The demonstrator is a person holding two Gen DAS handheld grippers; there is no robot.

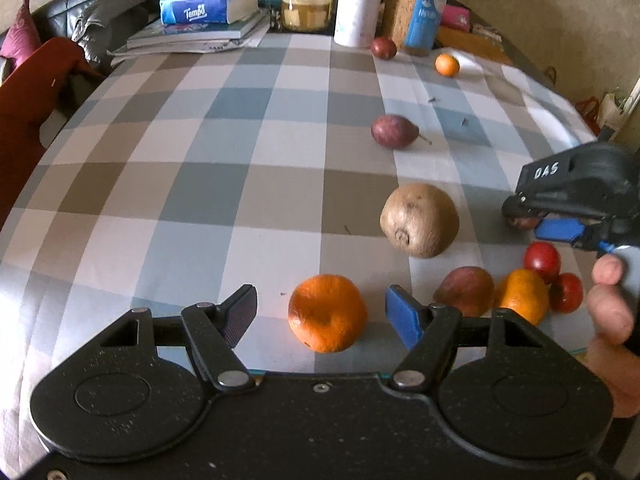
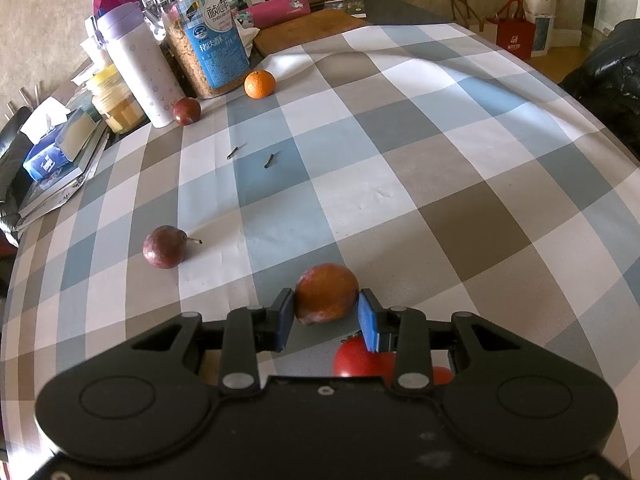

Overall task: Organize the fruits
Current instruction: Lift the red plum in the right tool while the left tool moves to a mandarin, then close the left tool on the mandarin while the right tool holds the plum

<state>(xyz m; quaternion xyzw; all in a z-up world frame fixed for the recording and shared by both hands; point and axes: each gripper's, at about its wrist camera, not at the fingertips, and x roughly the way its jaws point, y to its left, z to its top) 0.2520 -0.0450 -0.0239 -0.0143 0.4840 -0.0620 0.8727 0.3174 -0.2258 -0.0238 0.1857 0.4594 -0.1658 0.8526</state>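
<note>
In the left wrist view my left gripper (image 1: 322, 312) is open around a mandarin (image 1: 327, 313) that sits on the checked tablecloth (image 1: 200, 160); neither pad touches it. A brown kiwi-like fruit (image 1: 419, 220) lies just beyond. To the right lie a reddish passion fruit (image 1: 466, 290), another mandarin (image 1: 522, 295) and two tomatoes (image 1: 542, 261). My right gripper (image 2: 326, 320) has both blue pads against a reddish-orange passion fruit (image 2: 326, 298); it also shows in the left wrist view (image 1: 560, 216). A tomato (image 2: 358, 358) lies under it.
A purple passion fruit (image 2: 164, 247) lies mid-table, another (image 2: 186, 111) and a small mandarin (image 2: 260, 84) lie far back by a white bottle (image 2: 140, 68), a labelled jar (image 2: 208, 40) and a honey jar (image 1: 307, 0). A tissue pack (image 1: 204, 5) rests on books.
</note>
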